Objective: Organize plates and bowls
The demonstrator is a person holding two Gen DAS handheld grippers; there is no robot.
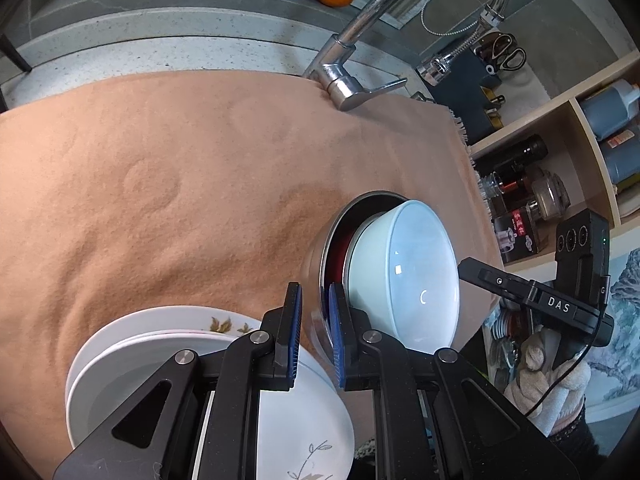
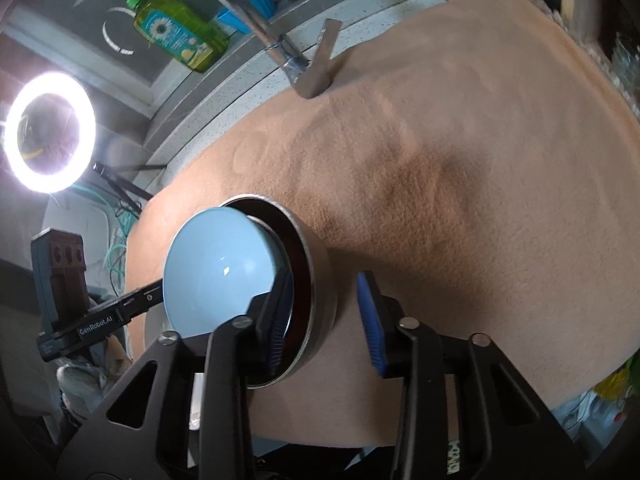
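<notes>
**Two grippers at the rim of the nested bowls**

We see a steel bowl (image 1: pixel 316 264) standing on the peach cloth (image 1: pixel 168 184) that covers the counter, with a dark red bowl (image 1: pixel 335 258) inside it and a pale blue bowl (image 1: pixel 404 276) nested on top. Our left gripper (image 1: pixel 316 332) has its blue pads drawn nearly together on the steel bowl's wall, one pad outside and one inside the rim. Our right gripper (image 2: pixel 326 320) stands partly open astride the opposite side of the same rim: its left finger reaches inside, against the blue bowl's edge, while the other pad hangs clear of the steel wall, outside it. Whether the inner pad presses we cannot tell. A stack of white plates (image 1: pixel 132 360) lies on the cloth just beside the bowls, under our left gripper. The faucet (image 1: pixel 352 64) rises at the cloth's far edge.
</notes>
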